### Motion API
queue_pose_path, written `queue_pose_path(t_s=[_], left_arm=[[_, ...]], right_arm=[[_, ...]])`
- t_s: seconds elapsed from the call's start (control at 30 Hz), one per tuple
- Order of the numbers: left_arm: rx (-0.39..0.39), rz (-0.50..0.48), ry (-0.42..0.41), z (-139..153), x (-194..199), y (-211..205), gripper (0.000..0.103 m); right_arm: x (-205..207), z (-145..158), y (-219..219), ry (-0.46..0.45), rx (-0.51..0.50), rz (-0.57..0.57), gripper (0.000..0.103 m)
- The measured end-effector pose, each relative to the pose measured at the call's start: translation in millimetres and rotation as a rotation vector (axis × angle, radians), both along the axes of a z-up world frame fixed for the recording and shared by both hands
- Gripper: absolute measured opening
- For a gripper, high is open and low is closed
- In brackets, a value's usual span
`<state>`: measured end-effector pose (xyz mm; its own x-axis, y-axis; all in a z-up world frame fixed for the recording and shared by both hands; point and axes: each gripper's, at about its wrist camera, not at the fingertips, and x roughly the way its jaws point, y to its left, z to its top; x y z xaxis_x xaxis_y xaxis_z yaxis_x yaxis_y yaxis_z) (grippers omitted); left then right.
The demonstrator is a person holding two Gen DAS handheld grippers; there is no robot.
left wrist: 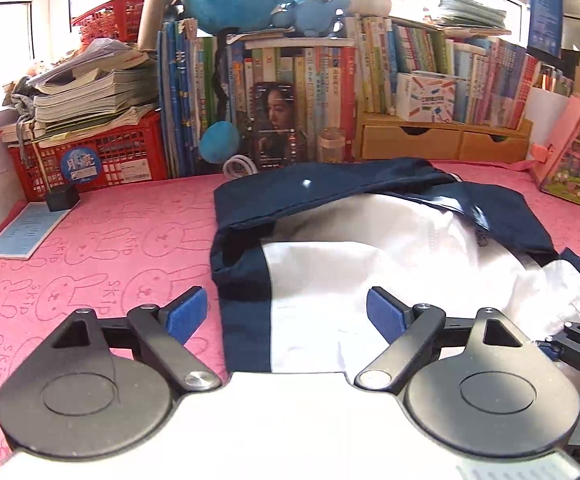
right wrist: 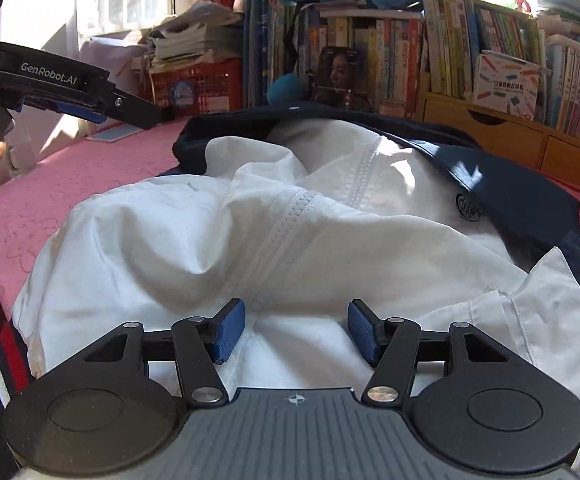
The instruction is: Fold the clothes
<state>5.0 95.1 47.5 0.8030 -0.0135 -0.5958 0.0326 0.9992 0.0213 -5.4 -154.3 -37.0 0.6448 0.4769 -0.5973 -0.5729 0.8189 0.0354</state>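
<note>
Here a navy-and-white jacket [left wrist: 369, 248] is seen lying crumpled on the pink cloth-covered bench [left wrist: 102, 240], its white lining turned upward (a small round logo shows at about 2 o'clock in the right wrist view). The left gripper [left wrist: 286, 316] is held with its fingers spread wide, nothing between them, above the jacket's near edge. The right gripper [right wrist: 295, 330] is likewise parted and empty, over the white fabric. Books [left wrist: 329, 80] are ranged at 12 o'clock.
</note>
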Motion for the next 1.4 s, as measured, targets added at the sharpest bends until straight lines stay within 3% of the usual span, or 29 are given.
queue_pose_path(t_s=[0.03, 0.13, 0.3, 0.43, 0.53, 0.63, 0.7, 0.8, 0.93, 1.0, 1.03, 1.1, 1.3, 1.37, 1.4], left_arm=[[-0.002, -0.023, 0.021, -6.4, -0.9, -7.2, 0.090], [0.026, -0.037, 0.082, -31.9, 0.4, -20.4, 0.090], [0.136, 0.031, 0.154, -63.7, -0.2, -12.1, 0.094], [0.124, 0.045, 0.153, -57.5, -8.0, 0.4, 0.096], [0.148, 0.042, 0.123, -49.5, -13.5, -1.8, 0.097], [0.186, 0.030, 0.123, -56.6, -13.8, -10.0, 0.097], [0.190, 0.021, 0.130, -64.2, -13.3, -13.8, 0.098], [0.146, 0.032, 0.127, -69.1, -12.9, -10.6, 0.099], [0.066, 0.047, 0.126, -73.1, -12.6, 0.8, 0.103], [0.021, 0.052, 0.119, -75.7, -13.9, 7.3, 0.103], [-0.001, 0.050, 0.113, -77.2, -14.7, 10.6, 0.103], [-0.016, 0.042, 0.098, -78.8, -16.4, 13.4, 0.103], [-0.015, 0.028, 0.071, -79.3, -19.7, 13.4, 0.103], [-0.023, 0.024, 0.077, -77.7, -20.3, 15.6, 0.103], [-0.031, 0.023, 0.080, -75.4, -20.9, 18.3, 0.103]], right_arm=[[-1.9, 3.0, -3.7, 0.013, 0.023, 0.011, 0.066], [-12.1, 15.4, -22.2, 0.026, 0.088, -0.016, 0.066], [-24.5, 17.0, -72.9, -0.001, -0.031, -0.188, 0.070], [-30.7, 20.0, -119.7, 0.039, -0.066, -0.291, 0.076], [-30.4, 45.4, -128.3, -0.049, -0.087, -0.310, 0.078], [-9.2, 70.5, -118.1, -0.167, -0.076, -0.261, 0.086], [20.6, 79.3, -94.6, -0.223, -0.097, -0.202, 0.086], [75.0, 77.1, -40.3, -0.240, -0.140, -0.137, 0.083], [144.8, 70.3, 16.0, -0.123, -0.053, -0.144, 0.079], [184.1, 66.8, 17.0, 0.044, 0.150, -0.230, 0.079], [204.9, 62.5, 8.9, 0.139, 0.298, -0.284, 0.079], [234.9, 53.4, -4.4, 0.252, 0.466, -0.387, 0.081], [311.3, 8.5, -19.4, 0.477, 0.548, -0.691, 0.091], [317.4, 4.3, -13.6, 0.479, 0.527, -0.715, 0.084], [317.5, 4.3, -8.9, 0.457, 0.508, -0.724, 0.057]])
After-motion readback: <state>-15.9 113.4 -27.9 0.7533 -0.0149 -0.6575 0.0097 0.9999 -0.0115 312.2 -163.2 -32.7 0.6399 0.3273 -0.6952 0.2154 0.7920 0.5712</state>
